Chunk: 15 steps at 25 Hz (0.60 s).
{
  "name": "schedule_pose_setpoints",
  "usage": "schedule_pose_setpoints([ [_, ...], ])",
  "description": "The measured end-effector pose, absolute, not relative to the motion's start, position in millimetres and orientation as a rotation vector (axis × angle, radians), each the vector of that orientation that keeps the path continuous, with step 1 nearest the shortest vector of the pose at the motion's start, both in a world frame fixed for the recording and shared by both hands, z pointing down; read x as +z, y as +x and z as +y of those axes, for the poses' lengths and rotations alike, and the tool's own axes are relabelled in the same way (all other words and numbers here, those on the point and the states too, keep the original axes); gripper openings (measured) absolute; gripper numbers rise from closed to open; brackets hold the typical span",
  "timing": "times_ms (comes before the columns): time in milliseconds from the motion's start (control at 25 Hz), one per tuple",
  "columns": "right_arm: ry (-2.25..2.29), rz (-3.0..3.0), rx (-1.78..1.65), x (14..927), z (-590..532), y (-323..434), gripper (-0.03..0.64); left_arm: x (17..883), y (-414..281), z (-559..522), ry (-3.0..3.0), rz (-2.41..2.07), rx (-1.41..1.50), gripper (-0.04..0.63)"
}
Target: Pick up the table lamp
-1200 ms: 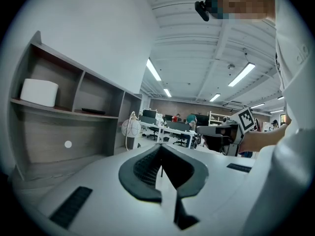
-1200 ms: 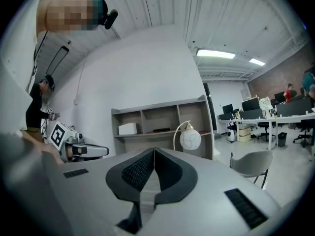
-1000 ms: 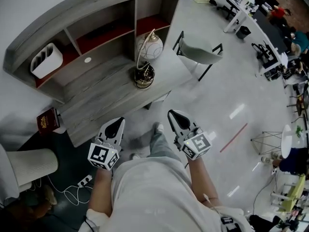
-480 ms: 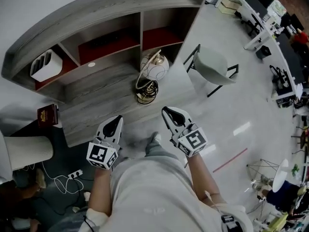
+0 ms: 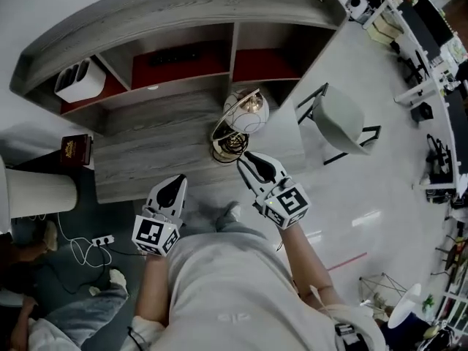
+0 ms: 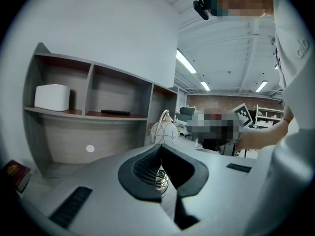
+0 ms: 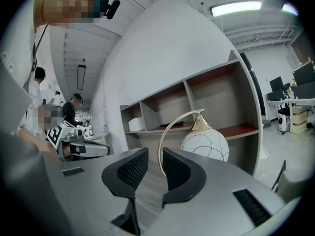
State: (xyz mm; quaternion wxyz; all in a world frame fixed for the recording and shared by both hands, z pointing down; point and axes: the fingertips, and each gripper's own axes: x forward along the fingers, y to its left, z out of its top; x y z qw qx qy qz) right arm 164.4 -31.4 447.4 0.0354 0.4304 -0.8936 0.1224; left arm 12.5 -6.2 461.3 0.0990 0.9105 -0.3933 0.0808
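The table lamp (image 5: 228, 146) stands on the grey desk (image 5: 146, 148): a brass wire base, a curved brass arm (image 7: 170, 132) and a white globe shade (image 5: 246, 110). My right gripper (image 5: 247, 159) is level just in front of the lamp's base, and its jaws are opening. In the right gripper view the arm shows through the gap of the right gripper (image 7: 155, 168), beyond the pads, and nothing is pressed. My left gripper (image 5: 174, 186) is shut and empty at the desk's front edge, left of the lamp. The left gripper view shows the shade (image 6: 165, 131) past the closed tips of the left gripper (image 6: 161, 149).
The desk has a hutch with red-lined shelves (image 5: 256, 63) holding a white box (image 5: 77, 81) and a black bar (image 5: 175, 55). A dark red book (image 5: 75, 150) lies on the desk's left end. A grey chair (image 5: 340, 123) stands to the right. Cables and a power strip (image 5: 95, 243) lie on the floor.
Both grippers have come closer to the desk. The right one has travelled farther, from well short of the desk to just in front of the lamp's base.
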Motion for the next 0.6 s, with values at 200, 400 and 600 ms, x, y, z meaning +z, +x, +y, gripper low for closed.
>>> schedule_pose_setpoints([
  [200,1.265,-2.752,0.421,457.0,-57.9,149.5,0.117,473.0,-3.5,-14.3,2.626,-1.219,0.233,0.017],
  [400,1.257,-2.735,0.441,459.6,-81.4,132.8,0.127,478.8,-20.0,-27.2,2.594,-1.231,0.211,0.017],
  [600,1.28,-2.691,0.472,466.2,-106.0,117.1,0.164,488.1,-36.5,-49.3,2.593,-1.203,0.207,0.017],
])
